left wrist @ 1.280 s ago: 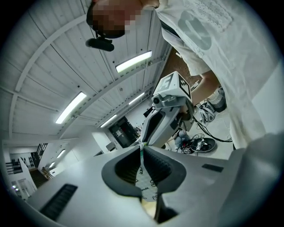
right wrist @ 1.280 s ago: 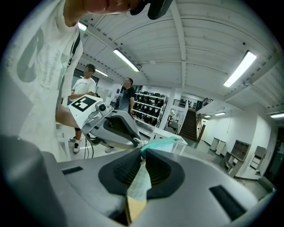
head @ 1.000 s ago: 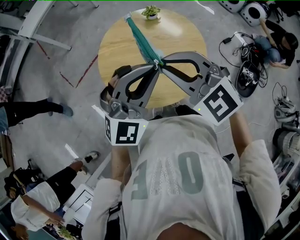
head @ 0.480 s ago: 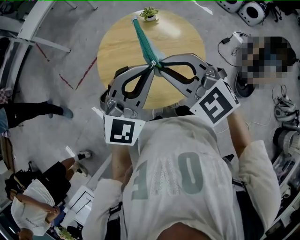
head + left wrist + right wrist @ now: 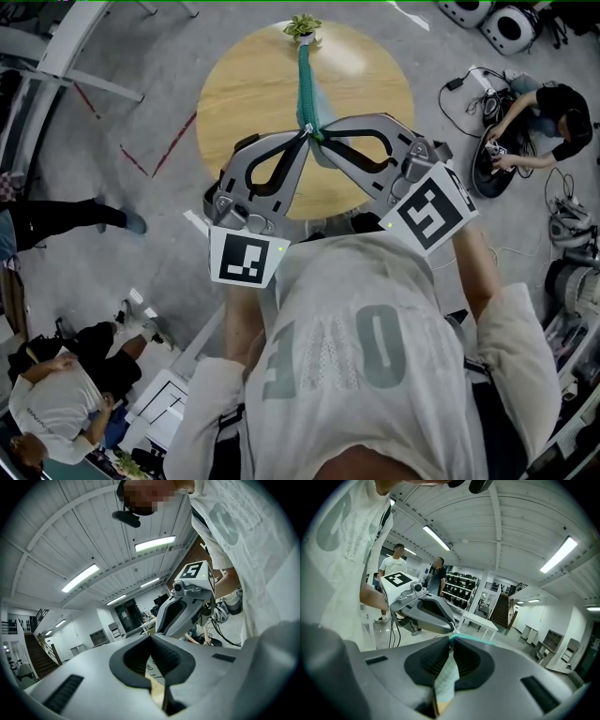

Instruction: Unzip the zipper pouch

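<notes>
- Left gripper (image 5: 151, 636): jaws pressed together on the near end of the pouch (image 5: 304, 80), with a pale printed strip between the pads. The print is too small to read.
- Right gripper (image 5: 451, 638): clamped on teal pouch fabric, tip touching the left gripper's tip.
- The pouch stretches straight away from both tips, above the round wooden table (image 5: 244, 94), towards the small plant (image 5: 302, 25).
- Shirt (image 5: 366, 347): the large letters "O", "V", "E" are legible.
</notes>
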Demonstrator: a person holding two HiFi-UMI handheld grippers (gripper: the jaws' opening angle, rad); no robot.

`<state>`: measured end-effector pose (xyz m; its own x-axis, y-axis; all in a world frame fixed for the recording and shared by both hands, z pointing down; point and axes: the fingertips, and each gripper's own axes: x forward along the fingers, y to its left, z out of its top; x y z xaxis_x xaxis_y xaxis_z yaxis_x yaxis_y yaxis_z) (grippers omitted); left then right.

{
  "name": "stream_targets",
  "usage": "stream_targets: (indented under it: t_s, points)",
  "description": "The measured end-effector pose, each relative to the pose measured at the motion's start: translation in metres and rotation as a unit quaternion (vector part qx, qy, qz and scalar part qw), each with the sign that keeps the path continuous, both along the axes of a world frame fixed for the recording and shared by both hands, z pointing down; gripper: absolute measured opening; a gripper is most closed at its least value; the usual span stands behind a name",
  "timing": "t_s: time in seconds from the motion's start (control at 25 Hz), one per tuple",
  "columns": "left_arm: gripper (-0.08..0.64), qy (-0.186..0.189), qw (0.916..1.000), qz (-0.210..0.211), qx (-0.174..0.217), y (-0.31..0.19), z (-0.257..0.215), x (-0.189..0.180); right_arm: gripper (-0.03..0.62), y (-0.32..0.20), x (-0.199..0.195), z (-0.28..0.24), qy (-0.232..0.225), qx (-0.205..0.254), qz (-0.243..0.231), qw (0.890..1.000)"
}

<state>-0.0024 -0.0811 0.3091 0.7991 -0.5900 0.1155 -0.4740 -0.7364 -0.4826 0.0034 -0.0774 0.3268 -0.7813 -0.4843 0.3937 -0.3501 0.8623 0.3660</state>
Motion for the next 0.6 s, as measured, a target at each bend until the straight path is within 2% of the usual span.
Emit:
stream_targets:
  t_s: [0.4,0.52,0.6]
  points:
    - [0.025,0.029,0.9988,-0.006,-0.039,-0.007,0.009,-0.003,0.048,-0.004,-0.002,0.006,-0.011,-0.032,-0.009,0.999]
    - [0.025,0.036,0.9981,-0.024,-0.044,-0.016,0.012,-0.015,0.048,0.006,-0.008,0.012,-0.011,-0.059,-0.035,0.998]
    - [0.025,0.053,0.9960,-0.045,-0.056,-0.025,0.012,-0.028,0.048,0.014,-0.011,0.018,-0.009,-0.072,-0.045,0.996]
